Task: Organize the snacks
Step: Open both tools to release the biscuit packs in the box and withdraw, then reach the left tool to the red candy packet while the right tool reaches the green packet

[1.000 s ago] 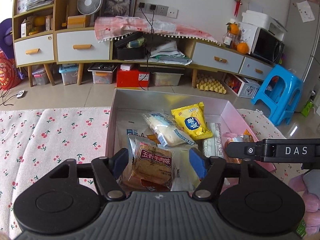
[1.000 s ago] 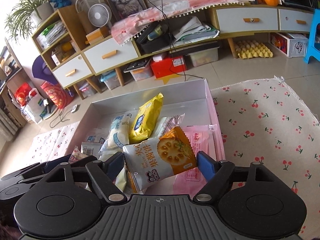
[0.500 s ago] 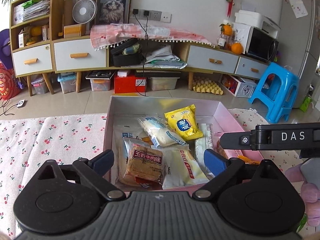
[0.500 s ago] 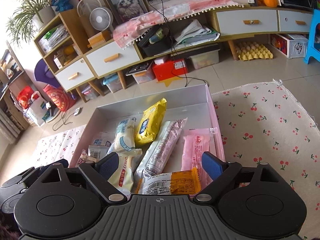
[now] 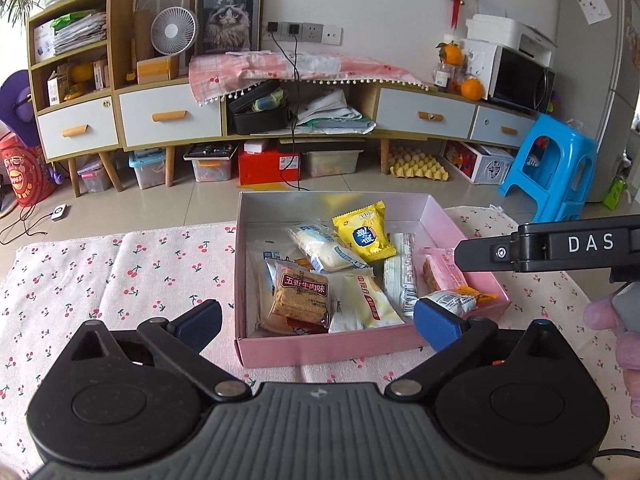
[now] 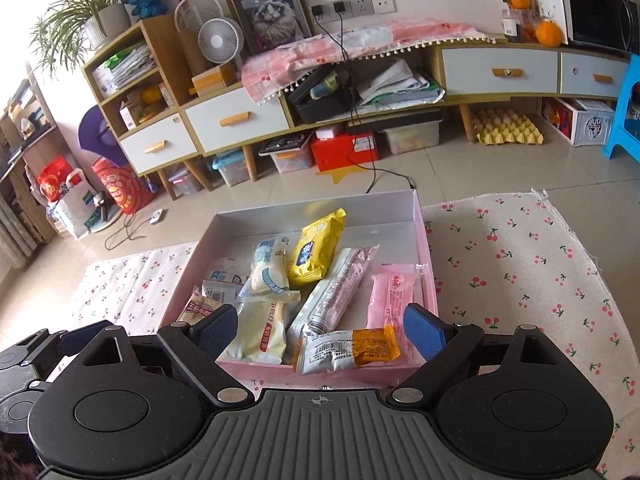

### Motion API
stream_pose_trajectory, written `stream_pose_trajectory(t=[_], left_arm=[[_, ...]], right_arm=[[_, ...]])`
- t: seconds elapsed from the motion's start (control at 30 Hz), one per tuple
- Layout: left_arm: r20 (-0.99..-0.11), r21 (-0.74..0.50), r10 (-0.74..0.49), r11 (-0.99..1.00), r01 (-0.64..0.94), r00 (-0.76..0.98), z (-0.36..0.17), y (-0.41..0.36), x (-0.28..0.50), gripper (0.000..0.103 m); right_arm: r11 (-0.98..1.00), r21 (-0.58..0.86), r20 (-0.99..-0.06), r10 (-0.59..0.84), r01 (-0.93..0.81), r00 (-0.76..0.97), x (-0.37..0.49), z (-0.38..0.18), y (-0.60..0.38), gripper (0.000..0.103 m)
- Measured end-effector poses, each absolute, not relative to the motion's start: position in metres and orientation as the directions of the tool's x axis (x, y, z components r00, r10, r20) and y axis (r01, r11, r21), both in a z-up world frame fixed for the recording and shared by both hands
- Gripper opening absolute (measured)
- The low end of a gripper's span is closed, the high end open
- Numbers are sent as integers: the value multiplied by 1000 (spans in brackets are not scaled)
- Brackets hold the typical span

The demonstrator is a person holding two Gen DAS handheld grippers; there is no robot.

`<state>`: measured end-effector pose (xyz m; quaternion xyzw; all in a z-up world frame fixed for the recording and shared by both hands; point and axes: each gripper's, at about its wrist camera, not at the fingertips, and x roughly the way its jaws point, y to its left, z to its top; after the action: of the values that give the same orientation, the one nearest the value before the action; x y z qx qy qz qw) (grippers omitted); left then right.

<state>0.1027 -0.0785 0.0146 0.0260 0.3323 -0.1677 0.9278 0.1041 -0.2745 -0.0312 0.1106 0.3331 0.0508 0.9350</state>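
Note:
A pink box [image 5: 332, 346] on the cherry-print cloth holds several snack packets: a brown biscuit pack [image 5: 301, 296], a yellow pack [image 5: 363, 234], a pink pack [image 5: 442, 270] and an orange-and-white pack [image 5: 460, 300]. My left gripper [image 5: 316, 322] is open and empty, just in front of the box's near wall. My right gripper [image 6: 320, 330] is open and empty over the near edge of the box [image 6: 426, 264]; the orange-and-white pack [image 6: 348, 350] lies below it beside the pink pack [image 6: 390, 294] and the yellow pack [image 6: 316, 252]. The right gripper's side shows in the left wrist view [image 5: 552, 246].
The cherry-print cloth [image 5: 120, 276] spreads left of the box and also right of it [image 6: 520, 264]. Behind are tiled floor, a low cabinet with drawers [image 5: 168, 118], storage boxes, a blue stool [image 5: 548, 168] and a white fan [image 6: 220, 38].
Both grippers opened and let go of their packs: the brown biscuit pack and the orange-and-white pack now lie in the box. Both grippers have pulled back toward the box's near edge.

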Motion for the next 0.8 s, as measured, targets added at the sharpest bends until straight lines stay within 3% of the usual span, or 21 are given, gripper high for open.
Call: stream_pose_trajectory(t=[0.43, 0.8], left_arm=[[-665, -78, -261, 956, 282, 700, 24, -66, 71, 102], [-688, -129, -274, 958, 258, 673, 11, -51, 50, 102]], right_arm=[[985, 169, -622, 135, -37, 772, 56, -10, -271, 96], [989, 118, -614, 145, -92, 776, 22, -31, -264, 98]])
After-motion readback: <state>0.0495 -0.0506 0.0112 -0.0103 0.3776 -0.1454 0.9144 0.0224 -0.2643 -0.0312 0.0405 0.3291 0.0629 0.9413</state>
